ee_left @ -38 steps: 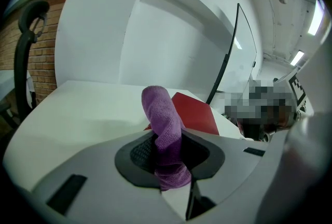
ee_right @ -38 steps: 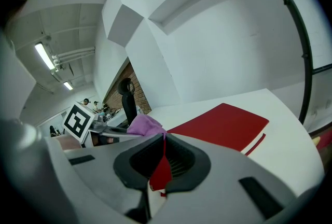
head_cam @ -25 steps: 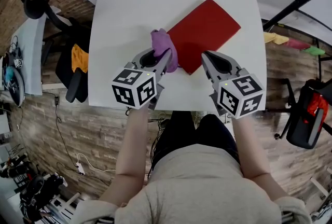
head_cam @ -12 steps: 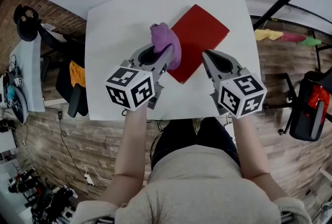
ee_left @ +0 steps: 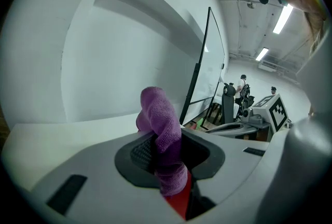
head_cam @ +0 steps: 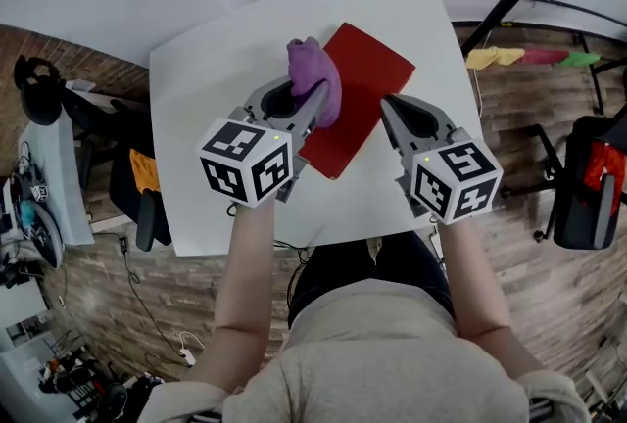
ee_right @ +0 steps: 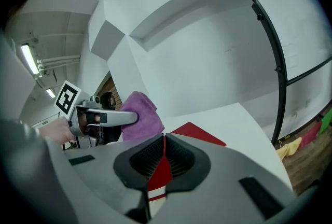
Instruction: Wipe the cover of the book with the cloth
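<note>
Cloth (head_cam: 318, 73) has shifted over the book (head_cam: 370, 78), pinched in left gripper's (ee_left: 165, 158) jaws

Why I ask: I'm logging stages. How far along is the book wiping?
Done: the left tool is shut on the purple cloth. In hand: the cloth hangs over the red book at its edge; contact unclear. Left: wiping across the cover; the right tool, shut, hovers near the book.

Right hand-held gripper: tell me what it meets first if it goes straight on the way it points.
Most likely the red book, lying just beyond the shut jaws of the right hand-held gripper. Its height above the cover is unclear, so it might skim over it.
</note>
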Tool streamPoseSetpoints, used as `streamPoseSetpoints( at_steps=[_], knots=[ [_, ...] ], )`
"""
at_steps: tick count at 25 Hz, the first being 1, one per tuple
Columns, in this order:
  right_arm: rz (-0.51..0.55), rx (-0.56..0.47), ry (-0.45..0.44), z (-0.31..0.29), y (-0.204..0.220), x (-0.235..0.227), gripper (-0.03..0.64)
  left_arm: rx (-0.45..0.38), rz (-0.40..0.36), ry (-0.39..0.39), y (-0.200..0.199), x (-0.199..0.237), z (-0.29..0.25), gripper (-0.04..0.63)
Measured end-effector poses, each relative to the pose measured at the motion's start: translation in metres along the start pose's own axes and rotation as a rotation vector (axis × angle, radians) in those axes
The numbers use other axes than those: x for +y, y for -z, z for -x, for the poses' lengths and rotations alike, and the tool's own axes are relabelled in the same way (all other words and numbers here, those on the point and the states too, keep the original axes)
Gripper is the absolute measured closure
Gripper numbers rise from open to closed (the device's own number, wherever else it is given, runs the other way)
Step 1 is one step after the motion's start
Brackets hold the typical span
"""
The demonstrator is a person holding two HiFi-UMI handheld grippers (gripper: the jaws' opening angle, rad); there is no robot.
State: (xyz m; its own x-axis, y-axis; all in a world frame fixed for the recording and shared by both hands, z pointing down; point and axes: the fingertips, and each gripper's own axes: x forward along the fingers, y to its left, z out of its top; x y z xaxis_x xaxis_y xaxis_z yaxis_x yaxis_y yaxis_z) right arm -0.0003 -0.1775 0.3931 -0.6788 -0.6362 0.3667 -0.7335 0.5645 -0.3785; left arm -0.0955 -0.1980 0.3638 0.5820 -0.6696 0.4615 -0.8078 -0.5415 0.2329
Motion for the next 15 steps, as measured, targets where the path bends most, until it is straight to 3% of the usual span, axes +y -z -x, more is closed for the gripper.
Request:
streamPoseSetpoints(
  at_steps=[15],
  knots=[
    [-0.079,-0.055,0.092,0.011,-0.011,-0.055,0.592,0.03,-0.064,0.084,-0.02,-0.023,-0.076,0.488]
  ],
)
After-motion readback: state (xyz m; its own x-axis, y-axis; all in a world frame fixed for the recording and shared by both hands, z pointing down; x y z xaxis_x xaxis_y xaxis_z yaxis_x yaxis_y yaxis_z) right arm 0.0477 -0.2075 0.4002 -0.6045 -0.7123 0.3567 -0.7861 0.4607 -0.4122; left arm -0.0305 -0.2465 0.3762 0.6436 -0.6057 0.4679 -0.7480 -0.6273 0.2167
